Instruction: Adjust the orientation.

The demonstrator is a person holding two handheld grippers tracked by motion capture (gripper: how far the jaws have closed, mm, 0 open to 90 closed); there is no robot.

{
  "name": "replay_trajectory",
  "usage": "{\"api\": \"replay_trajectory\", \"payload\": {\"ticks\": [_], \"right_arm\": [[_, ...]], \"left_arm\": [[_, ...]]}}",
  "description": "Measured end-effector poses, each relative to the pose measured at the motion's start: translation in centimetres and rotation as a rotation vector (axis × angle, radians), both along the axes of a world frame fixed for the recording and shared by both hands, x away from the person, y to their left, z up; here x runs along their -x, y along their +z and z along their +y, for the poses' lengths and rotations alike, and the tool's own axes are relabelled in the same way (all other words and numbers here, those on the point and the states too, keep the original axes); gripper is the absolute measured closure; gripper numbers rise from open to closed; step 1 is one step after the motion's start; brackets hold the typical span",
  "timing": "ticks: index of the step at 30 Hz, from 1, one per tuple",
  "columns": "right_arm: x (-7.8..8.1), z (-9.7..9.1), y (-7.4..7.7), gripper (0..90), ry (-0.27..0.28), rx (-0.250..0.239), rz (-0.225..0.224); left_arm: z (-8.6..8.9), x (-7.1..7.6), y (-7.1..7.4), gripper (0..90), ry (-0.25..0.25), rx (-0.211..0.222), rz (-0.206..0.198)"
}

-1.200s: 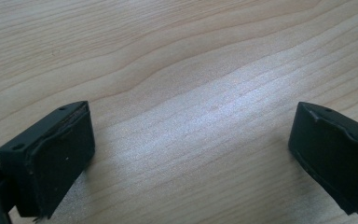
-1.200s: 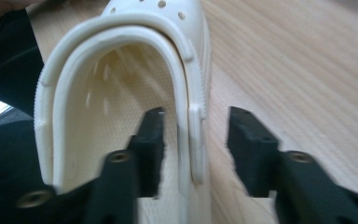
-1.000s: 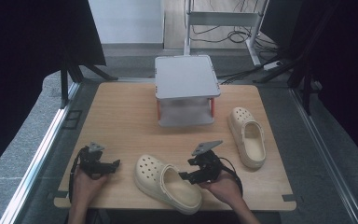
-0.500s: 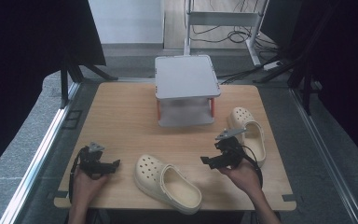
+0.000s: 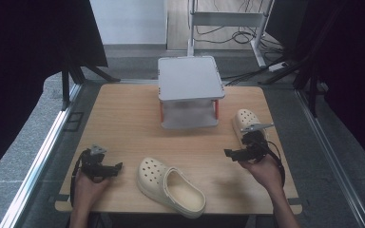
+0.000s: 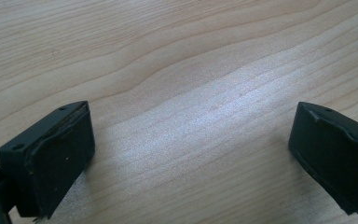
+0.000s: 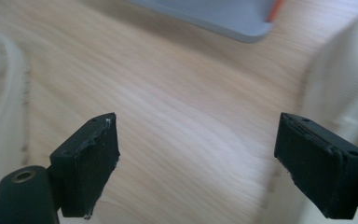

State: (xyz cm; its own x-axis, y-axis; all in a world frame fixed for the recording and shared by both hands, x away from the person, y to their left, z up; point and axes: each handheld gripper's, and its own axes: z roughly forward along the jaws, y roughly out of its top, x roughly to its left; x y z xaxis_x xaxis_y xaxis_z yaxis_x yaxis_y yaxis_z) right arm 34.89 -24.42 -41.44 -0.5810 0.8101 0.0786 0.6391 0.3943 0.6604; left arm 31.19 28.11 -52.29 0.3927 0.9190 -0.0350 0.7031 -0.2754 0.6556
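Overhead, the high view shows the whole desk (image 5: 123, 114): a grey two-level stand (image 5: 190, 90) at the far middle, one cream clog (image 5: 171, 186) near the front edge, a second cream clog (image 5: 247, 124) toward the right edge. The right gripper (image 5: 229, 153) sits just in front of the second clog, not touching it; the left gripper (image 5: 119, 166) rests near the front left corner, well apart from the near clog. Bare wood lies open across the left half and between the two clogs.

Next, the left gripper view: jaws apart, nothing between them, plain wood grain below (no desk edge visible).

Finally, the right gripper view, blurred: jaws apart, having just been opening, with nothing between them. The second clog (image 7: 340, 84) rises at the right, the near clog (image 7: 0, 93) at the left, the stand's base corner (image 7: 223, 16) at the top.
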Motion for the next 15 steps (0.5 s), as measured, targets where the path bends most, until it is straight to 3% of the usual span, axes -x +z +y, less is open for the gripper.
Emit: {"api": "replay_trajectory", "payload": {"ticks": [5,11,15], "right_arm": [[-1.1,-2.6,-0.1,19.5,-0.11,0.025,-0.015],[-3.0,-4.4,-0.7,29.3,-0.191,0.053,-0.011],[-4.2,-4.8,-1.2,34.5,-0.21,0.049,-0.007]], "left_arm": [[0.0,0.0,0.0,0.3,0.0,0.0,-0.001],[0.0,0.0,0.0,0.3,0.0,0.0,0.0],[0.0,0.0,0.0,0.3,0.0,0.0,0.0]]}}
